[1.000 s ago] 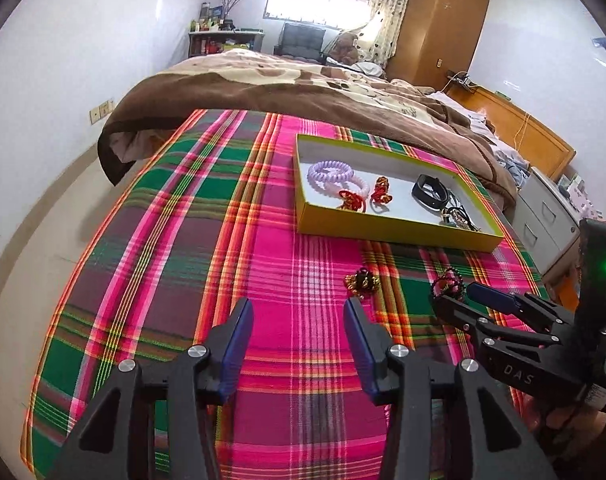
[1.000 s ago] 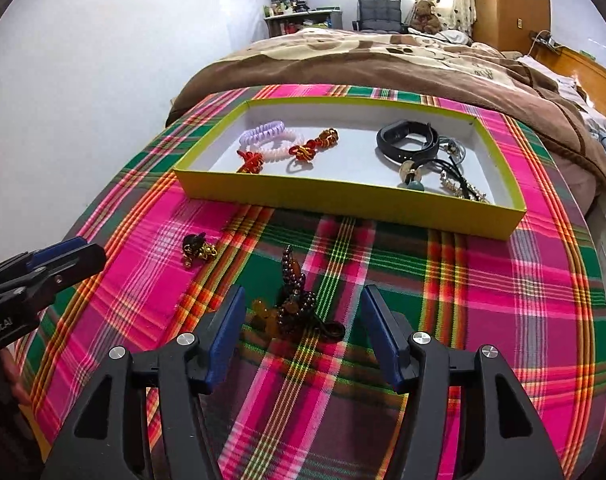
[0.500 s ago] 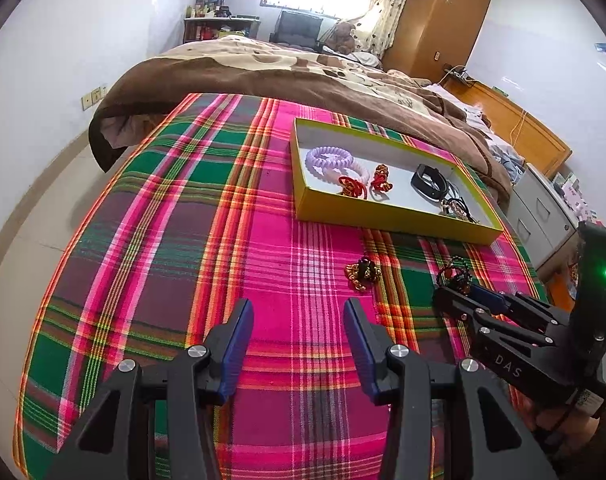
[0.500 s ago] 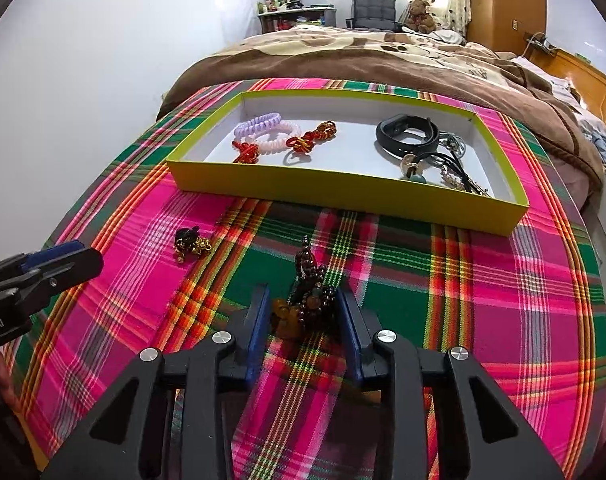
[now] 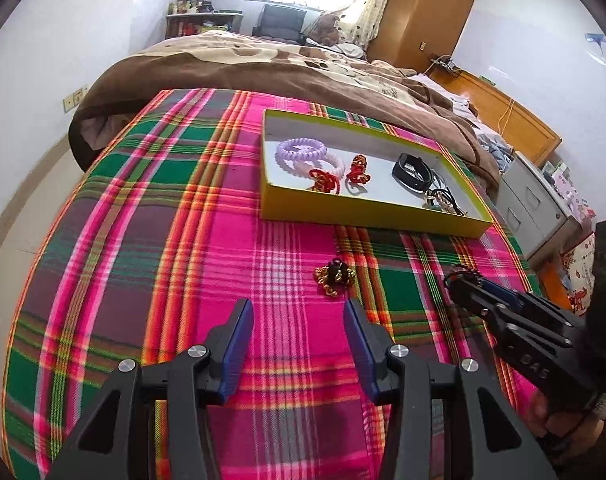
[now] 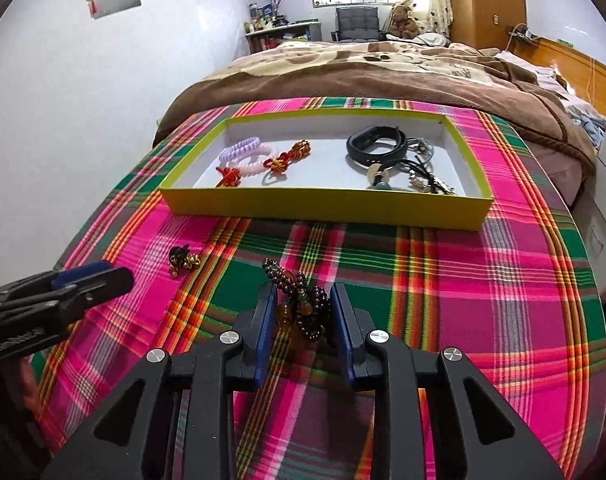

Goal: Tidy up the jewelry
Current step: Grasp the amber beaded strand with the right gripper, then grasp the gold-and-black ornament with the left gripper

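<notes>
Right gripper (image 6: 301,316) just closing, pinching dark bead bracelet (image 6: 303,304) on plaid blanket (image 6: 443,280), near yellow tray (image 6: 327,208), left gripper (image 5: 299,344) spread, empty, gold-black charm (image 5: 335,276) just beyond

Dark bead bracelet (image 6: 299,304) w/ amber charm, bunched, prob. lifted off plaid cloth (image 6: 443,280)

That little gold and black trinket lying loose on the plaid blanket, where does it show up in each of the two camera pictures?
Left wrist view: the gold and black trinket lies near the middle, just beyond the open left gripper.
Right wrist view: the same trinket lies left of middle, left of the bead bracelet in the right gripper.
Shared landmark: the yellow tray lies beyond it in both.
</notes>
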The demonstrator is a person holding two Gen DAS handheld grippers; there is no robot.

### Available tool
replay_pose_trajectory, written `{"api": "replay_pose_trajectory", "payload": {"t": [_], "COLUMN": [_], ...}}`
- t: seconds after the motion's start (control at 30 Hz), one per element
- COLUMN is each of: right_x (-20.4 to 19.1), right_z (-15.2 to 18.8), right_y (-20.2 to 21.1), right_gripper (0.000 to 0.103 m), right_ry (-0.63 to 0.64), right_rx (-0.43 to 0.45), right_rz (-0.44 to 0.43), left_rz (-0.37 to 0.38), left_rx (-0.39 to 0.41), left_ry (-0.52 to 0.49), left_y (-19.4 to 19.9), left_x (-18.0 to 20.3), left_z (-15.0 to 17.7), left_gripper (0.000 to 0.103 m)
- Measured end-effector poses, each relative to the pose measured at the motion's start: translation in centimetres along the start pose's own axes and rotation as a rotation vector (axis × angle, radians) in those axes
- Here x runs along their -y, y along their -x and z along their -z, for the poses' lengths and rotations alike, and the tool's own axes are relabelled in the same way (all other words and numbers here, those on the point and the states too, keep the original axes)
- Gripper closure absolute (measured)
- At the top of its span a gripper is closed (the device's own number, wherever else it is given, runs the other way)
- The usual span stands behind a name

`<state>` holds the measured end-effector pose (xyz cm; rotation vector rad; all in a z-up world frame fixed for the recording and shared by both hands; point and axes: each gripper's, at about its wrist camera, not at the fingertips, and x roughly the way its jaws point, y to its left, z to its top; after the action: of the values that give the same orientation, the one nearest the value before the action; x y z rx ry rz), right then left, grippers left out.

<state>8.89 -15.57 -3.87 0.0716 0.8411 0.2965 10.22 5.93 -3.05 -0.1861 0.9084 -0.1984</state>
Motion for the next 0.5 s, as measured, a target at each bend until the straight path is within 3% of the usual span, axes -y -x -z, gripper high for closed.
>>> {"api": "replay_pose_trajectory", "payload": {"t": [0.07, 0.3, 0.5], "right_x": [0.4, 1.2, 1.7], "right_z": [0.0, 0.0, 0.0], "right_y": [0.3, 0.8, 1.2], "right_gripper": [0.075, 0.075, 0.075], "right_ry": [-0.009, -0.018, -0.017], "right_rx": [0.001, 0.009, 0.018], "right_rz": [0.002, 0.001, 0.004], "left_rz": [0.027, 0.008, -0.08], "left_rx": [-0.007, -0.012, -0.026], "left_ry": [0.008, -0.038, -0.12], "left_y": [-0.5, -1.9, -3.4], "left_x": [0.2, 1.6, 3.3], "left_z": [-0.2, -1.0, -1.5], "left_gripper": [0.057, 0.057, 0.057]}}
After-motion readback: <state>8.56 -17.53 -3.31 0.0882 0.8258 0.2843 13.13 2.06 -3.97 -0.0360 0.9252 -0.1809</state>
